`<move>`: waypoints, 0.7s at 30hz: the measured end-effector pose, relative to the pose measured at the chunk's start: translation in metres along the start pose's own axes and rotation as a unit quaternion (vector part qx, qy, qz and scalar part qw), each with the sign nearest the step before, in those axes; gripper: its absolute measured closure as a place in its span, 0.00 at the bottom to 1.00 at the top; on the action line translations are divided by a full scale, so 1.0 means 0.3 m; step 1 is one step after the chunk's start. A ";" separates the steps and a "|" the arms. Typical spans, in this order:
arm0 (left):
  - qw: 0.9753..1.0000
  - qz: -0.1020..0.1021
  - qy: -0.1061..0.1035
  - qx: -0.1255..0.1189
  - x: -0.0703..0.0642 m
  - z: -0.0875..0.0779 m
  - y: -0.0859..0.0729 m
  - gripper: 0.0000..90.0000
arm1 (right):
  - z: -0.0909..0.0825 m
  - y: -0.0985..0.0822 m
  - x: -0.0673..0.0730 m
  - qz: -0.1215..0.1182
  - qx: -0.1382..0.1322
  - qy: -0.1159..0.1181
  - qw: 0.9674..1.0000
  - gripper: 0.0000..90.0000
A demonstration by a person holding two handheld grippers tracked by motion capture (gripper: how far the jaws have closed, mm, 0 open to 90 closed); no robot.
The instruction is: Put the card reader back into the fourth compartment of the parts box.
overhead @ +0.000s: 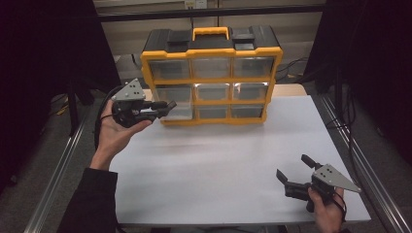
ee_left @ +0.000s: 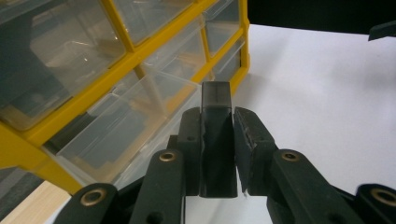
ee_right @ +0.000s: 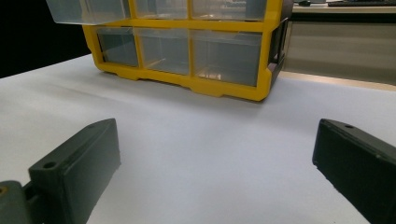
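So on your left side, your left hand [overhead: 112,133] is palm-up holding the left gripper [overhead: 167,105] just in front of the organizer's left end, jaws pointing right along the front of the middle row. In the left gripper view those jaws are squeezed in on a small dark rectangular block [ee_left: 215,135] that stands upright between the pads and sticks out past the tips, so that one's clamped and carrying something. Right beside it, the clear drawer [ee_left: 126,126] at the left of the middle row is pulled partway out of the yellow frame, and the block sits just off that drawer's front corner; can't tell if it's actually touching the plastic. Moving to the middle, the yellow and black organizer [overhead: 211,77] stands upright at the far edge of the white table [overhead: 218,160], three rows of three clear drawers, yellow handle on top. Whatever is in the drawers is too blurry to call. Over on the right, your right hand [overhead: 326,209] has the right gripper [overhead: 293,169] down at the near right corner of the table, well apart from the organizer, pointing roughly left and away from you. Its jaws are spread wide with just bare tabletop between them, and in the right gripper view the organizer's bottom row sits far off up ahead.
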State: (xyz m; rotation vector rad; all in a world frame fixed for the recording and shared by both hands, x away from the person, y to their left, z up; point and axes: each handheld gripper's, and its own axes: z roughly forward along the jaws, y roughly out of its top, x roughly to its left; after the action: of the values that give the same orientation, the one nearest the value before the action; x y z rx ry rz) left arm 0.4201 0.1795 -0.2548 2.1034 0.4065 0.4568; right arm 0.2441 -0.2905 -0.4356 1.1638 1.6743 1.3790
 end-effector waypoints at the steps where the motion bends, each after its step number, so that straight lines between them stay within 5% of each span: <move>1: 1.000 -0.001 0.000 0.001 0.004 -0.004 0.004 0.82 | 0.000 0.000 0.000 -0.001 0.000 0.000 1.000 0.00; 10: 1.000 0.000 0.005 0.001 0.018 -0.009 0.029 0.82 | -0.001 0.000 0.000 -0.001 -0.001 0.000 1.000 0.00; 21: 0.999 0.001 0.016 0.039 0.069 0.012 0.041 0.82 | -0.001 0.000 -0.001 -0.002 -0.001 0.000 1.000 0.00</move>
State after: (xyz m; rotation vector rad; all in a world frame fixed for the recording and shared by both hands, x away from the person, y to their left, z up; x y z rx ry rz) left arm 0.4415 0.1798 -0.2428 2.1735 0.4473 0.4839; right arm 0.2440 -0.2909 -0.4355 1.1599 1.6744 1.3784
